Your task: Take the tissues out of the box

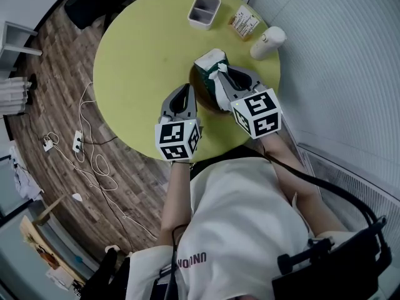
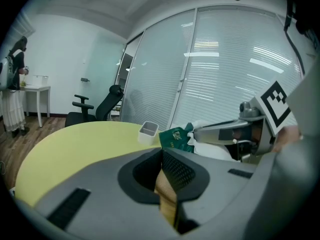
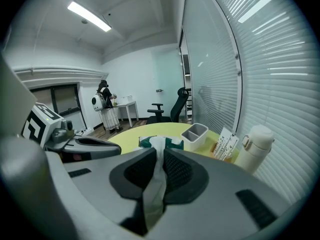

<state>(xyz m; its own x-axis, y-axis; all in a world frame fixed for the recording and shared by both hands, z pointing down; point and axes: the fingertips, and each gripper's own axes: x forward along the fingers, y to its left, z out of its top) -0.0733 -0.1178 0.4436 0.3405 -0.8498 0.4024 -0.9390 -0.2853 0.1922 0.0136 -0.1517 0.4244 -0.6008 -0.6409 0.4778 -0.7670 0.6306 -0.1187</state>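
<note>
The green tissue box (image 1: 209, 61) stands mid-table, just beyond both grippers. My right gripper (image 1: 220, 80) is shut on a white tissue (image 3: 155, 184) that runs from the box top back between its pads. In the right gripper view the box (image 3: 172, 143) shows just past the jaw tips. My left gripper (image 1: 185, 87) sits close to the left of the right one, shut on a thin tan-brown thing (image 2: 167, 196). I cannot tell what that thing is. A brown patch (image 1: 201, 94) lies between the two grippers. From the left gripper view, the box (image 2: 175, 139) and a white tissue heap (image 2: 220, 151) lie under the right gripper (image 2: 200, 132).
At the far side of the round yellow-green table (image 1: 144, 49) stand a white two-part organiser (image 1: 204, 11), a small printed packet (image 1: 244, 22) and a white flask (image 1: 267, 42). A glass wall with blinds runs along the right. Cables lie on the wood floor at the left.
</note>
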